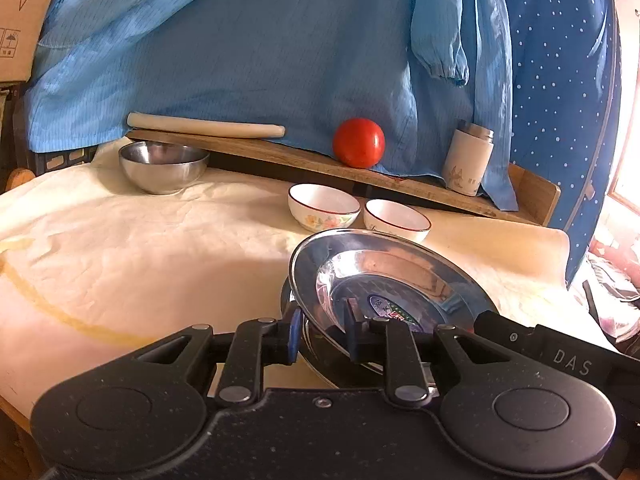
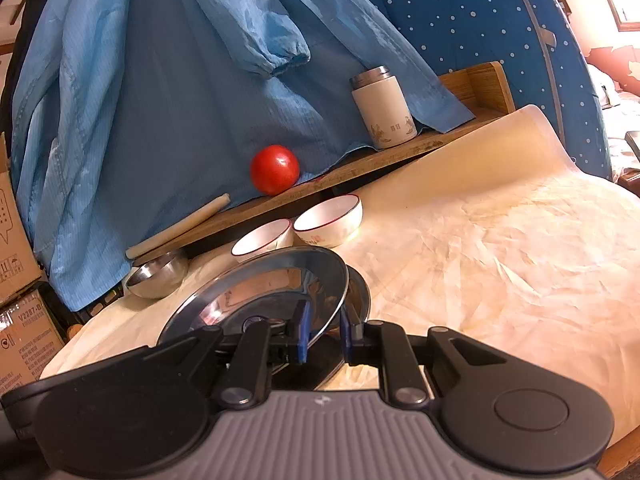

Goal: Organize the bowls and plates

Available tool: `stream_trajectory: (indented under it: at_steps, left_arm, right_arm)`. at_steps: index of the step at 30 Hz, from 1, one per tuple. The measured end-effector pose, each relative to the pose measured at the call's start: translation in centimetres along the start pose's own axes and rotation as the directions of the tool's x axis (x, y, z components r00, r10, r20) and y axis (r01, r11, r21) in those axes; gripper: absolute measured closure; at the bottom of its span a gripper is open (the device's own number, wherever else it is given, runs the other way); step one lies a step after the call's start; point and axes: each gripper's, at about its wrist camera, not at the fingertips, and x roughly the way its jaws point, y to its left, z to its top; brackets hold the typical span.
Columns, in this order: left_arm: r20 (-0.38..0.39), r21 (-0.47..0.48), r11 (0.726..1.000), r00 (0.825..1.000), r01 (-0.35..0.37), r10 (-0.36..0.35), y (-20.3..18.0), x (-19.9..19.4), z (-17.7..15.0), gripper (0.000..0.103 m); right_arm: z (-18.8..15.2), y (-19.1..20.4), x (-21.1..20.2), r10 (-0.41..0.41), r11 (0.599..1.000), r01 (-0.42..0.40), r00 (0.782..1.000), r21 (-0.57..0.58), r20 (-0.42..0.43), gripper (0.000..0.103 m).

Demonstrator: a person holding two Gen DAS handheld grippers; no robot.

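A shiny steel plate (image 1: 400, 272) (image 2: 248, 292) hangs tilted over a second steel plate (image 1: 320, 364) (image 2: 360, 292), which lies on the cream cloth. My left gripper (image 1: 324, 332) has the upper plate's left rim between its blue pads and is shut on it. My right gripper (image 2: 325, 336) pinches the opposite, raised rim. Just behind stand two white ceramic bowls with red rims (image 1: 324, 206) (image 1: 396, 220) (image 2: 262, 240) (image 2: 330, 220). A steel bowl (image 1: 164, 166) (image 2: 158, 278) sits further left.
A wooden shelf board (image 1: 304, 160) along the back carries a red tomato (image 1: 359, 143) (image 2: 275, 169), a white flask (image 1: 468, 160) (image 2: 384, 108) and a pale rolling pin (image 1: 204, 126). Blue cloth hangs behind. Cardboard boxes (image 2: 20, 320) stand at the left.
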Motion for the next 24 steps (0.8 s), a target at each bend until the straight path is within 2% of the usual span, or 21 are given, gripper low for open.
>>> stream_trajectory:
  at_steps: [9, 16, 19, 24]
  left_arm:
    - [-0.006, 0.058, 0.998, 1.000, -0.011, 0.011, -0.7, 0.1, -0.2, 0.073]
    - [-0.008, 0.066, 0.998, 1.000, -0.009, 0.010, -0.7, 0.1, -0.1, 0.071]
    - [-0.010, 0.096, 0.995, 0.999, -0.031, 0.032, -1.0, 0.2, -0.2, 0.069]
    - [-0.014, 0.097, 0.995, 1.000, -0.020, 0.021, -0.9, 0.2, -0.2, 0.067]
  right_arm:
    - [0.0, 0.2, -0.1, -0.015, 1.000, 0.015, 1.000, -0.025, -0.001, 0.084]
    - [0.0, 0.3, -0.1, -0.028, 0.999, 0.028, 1.000, -0.044, -0.001, 0.083]
    - [0.1, 0.3, -0.2, -0.013, 0.999, 0.014, 1.000, -0.049, 0.005, 0.083]
    - [0.1, 0.5, -0.2, -0.013, 0.998, 0.013, 1.000, -0.061, 0.007, 0.083]
